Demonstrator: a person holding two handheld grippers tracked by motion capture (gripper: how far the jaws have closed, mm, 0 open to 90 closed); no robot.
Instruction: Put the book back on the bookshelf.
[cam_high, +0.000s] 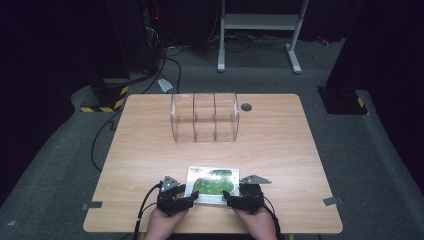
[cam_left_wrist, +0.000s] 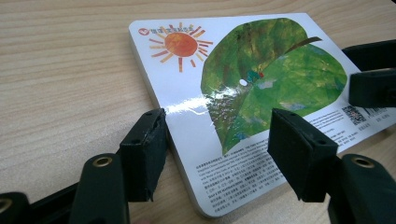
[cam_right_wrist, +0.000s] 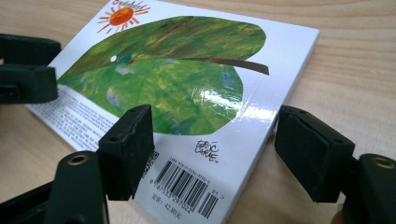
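Note:
A thin board book (cam_high: 212, 184) lies flat near the front edge of the wooden table (cam_high: 145, 155), its glossy cover showing a green leaf and an orange sun. My left gripper (cam_high: 192, 198) is at the book's near left corner and my right gripper (cam_high: 229, 197) is at its near right corner. In the left gripper view the book (cam_left_wrist: 261, 74) runs between the open jaws of the left gripper (cam_left_wrist: 217, 149), one jaw beside its edge and one over the cover. The right gripper (cam_right_wrist: 212, 149) likewise straddles the barcode corner of the book (cam_right_wrist: 177, 79), and no pad presses on it.
A clear plastic organiser (cam_high: 204, 117) with three compartments stands at the middle back of the table. A round grey grommet (cam_high: 246, 107) sits to its right. Beyond the table are a white metal stand (cam_high: 260, 22) and floor cables (cam_high: 167, 65).

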